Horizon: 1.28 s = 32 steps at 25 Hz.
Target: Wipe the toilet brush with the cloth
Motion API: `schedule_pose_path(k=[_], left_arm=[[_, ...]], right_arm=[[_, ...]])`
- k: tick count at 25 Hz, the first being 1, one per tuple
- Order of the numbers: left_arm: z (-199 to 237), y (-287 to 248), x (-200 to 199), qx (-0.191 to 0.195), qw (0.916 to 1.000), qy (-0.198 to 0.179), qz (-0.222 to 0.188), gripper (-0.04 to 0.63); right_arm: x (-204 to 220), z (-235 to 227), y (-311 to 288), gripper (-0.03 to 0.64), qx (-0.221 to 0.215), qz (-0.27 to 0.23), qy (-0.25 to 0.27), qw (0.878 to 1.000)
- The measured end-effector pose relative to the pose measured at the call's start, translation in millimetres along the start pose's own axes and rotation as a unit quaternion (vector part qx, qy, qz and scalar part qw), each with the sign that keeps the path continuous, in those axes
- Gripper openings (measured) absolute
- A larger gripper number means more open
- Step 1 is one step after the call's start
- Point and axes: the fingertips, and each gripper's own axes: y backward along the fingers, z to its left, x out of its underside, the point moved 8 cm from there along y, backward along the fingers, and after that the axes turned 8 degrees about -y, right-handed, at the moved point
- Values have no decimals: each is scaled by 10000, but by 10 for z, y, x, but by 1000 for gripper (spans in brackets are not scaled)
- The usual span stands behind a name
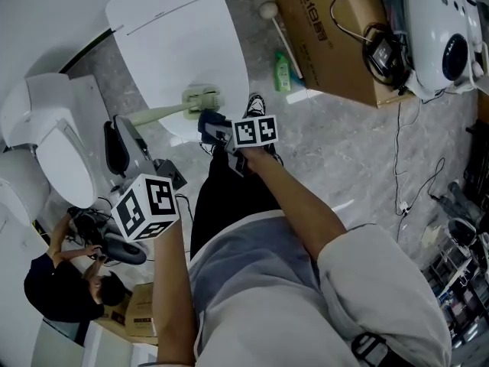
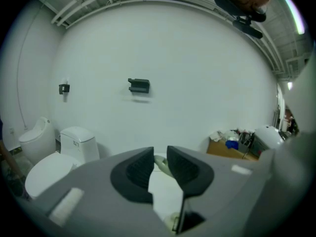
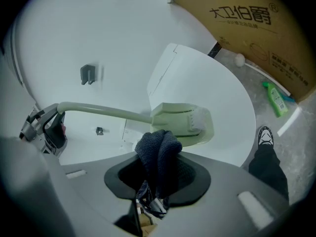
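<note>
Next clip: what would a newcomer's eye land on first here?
The pale green toilet brush stands out, held level over a white toilet lid, with its handle clamped in the left gripper. Close by the brush head, the right gripper grips a bunched dark cloth.

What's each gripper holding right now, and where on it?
The left gripper is shut on the toilet brush, at the end of its handle. The right gripper is shut on the cloth, pinching a bunched fold.
</note>
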Motion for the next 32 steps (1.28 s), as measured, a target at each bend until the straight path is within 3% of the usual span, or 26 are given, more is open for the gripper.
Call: schedule_pose_path(k=[11, 18, 25, 32], left_arm=[[-16, -24, -2, -28, 10000, -33, 12, 0], [-25, -20, 4, -66, 9999, -69, 39, 0], [-61, -28, 2, -138, 9999, -52, 66, 0], [-80, -26, -1, -213, 9998, -56, 39, 0]], right_arm=[[13, -119, -8, 107, 496, 546, 885, 9933], [-51, -168, -117, 107, 1148, 1045, 1672, 9736], [-140, -294, -165, 107, 1411, 1419, 1900, 9612], [-229, -431, -152, 107, 1598, 1578, 1880, 9561]])
